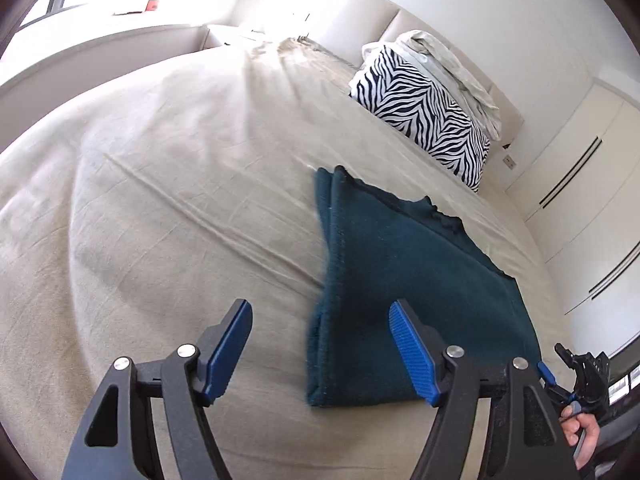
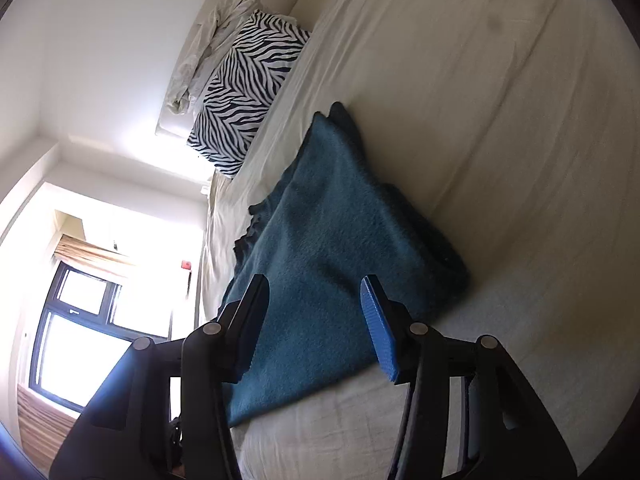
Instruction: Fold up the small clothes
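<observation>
A dark teal garment [image 1: 400,260] lies folded flat on the beige bed sheet [image 1: 180,200], with a doubled edge along its left side and a ruffled far edge. My left gripper [image 1: 320,312] hovers open over the garment's near left edge; its left finger is over bare sheet and its right finger over the cloth. In the right wrist view the teal garment [image 2: 332,240] fills the centre on the sheet [image 2: 500,120]. My right gripper [image 2: 316,284] stands open above its near end, and the pads do not press on the fabric.
A zebra-print pillow [image 1: 420,108] leans on the headboard with a crumpled pale cloth [image 1: 452,64] on top, also in the right wrist view as the pillow [image 2: 248,80]. White wardrobe doors [image 1: 580,184] stand beside the bed. A person's hand [image 1: 586,432] shows at the right edge. A window [image 2: 80,320] is past the bed.
</observation>
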The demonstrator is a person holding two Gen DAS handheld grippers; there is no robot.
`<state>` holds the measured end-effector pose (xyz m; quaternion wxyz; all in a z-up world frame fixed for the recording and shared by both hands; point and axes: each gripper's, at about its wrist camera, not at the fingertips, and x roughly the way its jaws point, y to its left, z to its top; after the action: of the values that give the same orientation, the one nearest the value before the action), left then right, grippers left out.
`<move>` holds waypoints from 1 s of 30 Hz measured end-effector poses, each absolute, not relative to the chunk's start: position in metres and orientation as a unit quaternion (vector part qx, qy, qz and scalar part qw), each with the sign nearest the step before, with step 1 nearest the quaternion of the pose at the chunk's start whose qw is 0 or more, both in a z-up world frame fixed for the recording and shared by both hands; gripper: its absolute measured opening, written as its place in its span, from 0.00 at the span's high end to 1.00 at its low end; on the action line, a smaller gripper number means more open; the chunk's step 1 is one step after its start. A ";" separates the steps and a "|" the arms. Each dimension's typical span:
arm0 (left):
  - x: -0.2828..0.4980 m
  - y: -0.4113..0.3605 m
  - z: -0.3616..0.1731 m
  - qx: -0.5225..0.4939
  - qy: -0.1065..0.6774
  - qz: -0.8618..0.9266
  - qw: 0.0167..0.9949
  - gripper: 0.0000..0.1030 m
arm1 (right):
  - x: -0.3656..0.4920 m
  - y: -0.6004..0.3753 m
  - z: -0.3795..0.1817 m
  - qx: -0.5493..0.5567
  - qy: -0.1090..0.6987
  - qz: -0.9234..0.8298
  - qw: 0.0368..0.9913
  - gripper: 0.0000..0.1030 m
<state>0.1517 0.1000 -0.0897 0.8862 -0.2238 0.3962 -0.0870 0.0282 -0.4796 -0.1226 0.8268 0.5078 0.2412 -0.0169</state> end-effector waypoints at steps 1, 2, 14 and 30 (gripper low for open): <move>0.157 0.101 -0.095 -0.229 0.407 -0.088 0.880 0.29 | 0.031 -0.474 -0.117 0.504 0.244 -0.003 0.829 0.54; 0.163 0.100 -0.101 -0.234 0.421 -0.099 0.871 0.29 | 0.028 -0.468 -0.108 0.497 0.247 0.013 0.831 0.54; 0.229 0.066 -0.131 -0.333 0.490 -0.186 0.784 0.31 | 0.125 -0.340 -0.079 0.445 0.322 0.148 0.822 0.49; 0.242 0.040 -0.117 -0.327 0.503 -0.222 0.769 0.87 | 0.208 -0.304 -0.127 0.455 0.405 0.186 0.771 0.45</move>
<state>0.2422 0.0397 -0.1165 0.7687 -0.3267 0.5030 -0.2221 0.2083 -0.3042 -0.1271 0.7712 0.4547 0.4050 0.1856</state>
